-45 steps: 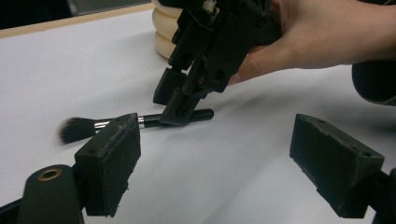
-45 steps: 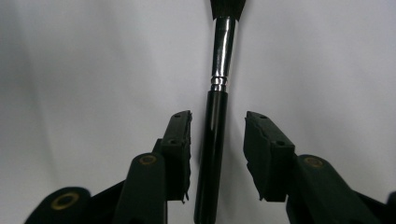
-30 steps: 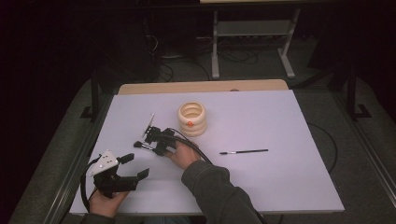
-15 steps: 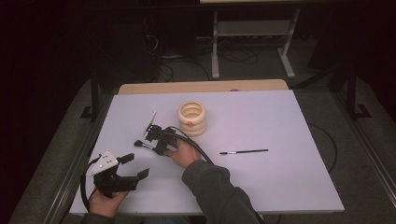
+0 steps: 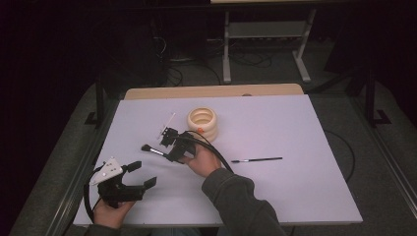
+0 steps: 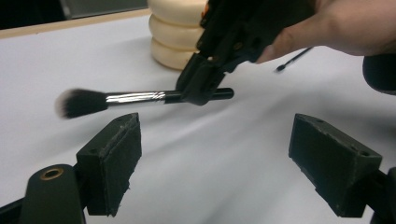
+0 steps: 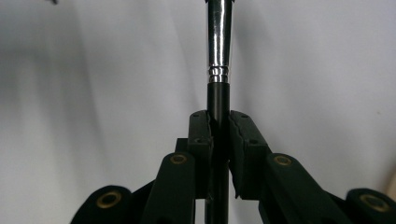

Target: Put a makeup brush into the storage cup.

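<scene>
- Right claw (image 5: pixel 169 150) pinching makeup brush (image 5: pixel 153 150) on black handle, just behind metal collar; jaws pressed tight on it.
- Brush held level just above table (image 5: pixel 295 128), bristles toward 9 o'clock, approx. 7 o'clock of stacked rings (image 5: pixel 202 123).
- Prob. very light, stiff handle, soft tuft; glossy shaft may slip or swivel w/ loose grip.
- Best hold: mid-handle, never bristles.
- Left claw (image 6: pixel 215 154) spread wide, nothing between jaws, at 7 o'clock near table edge.
- Thin second brush (image 5: pixel 256 160) lying at 3 o'clock, well apart.

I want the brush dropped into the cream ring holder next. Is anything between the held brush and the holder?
Nothing visible. The right tongs grip the makeup brush by its black handle, and only bare white tabletop lies between it and the ring holder.
</scene>
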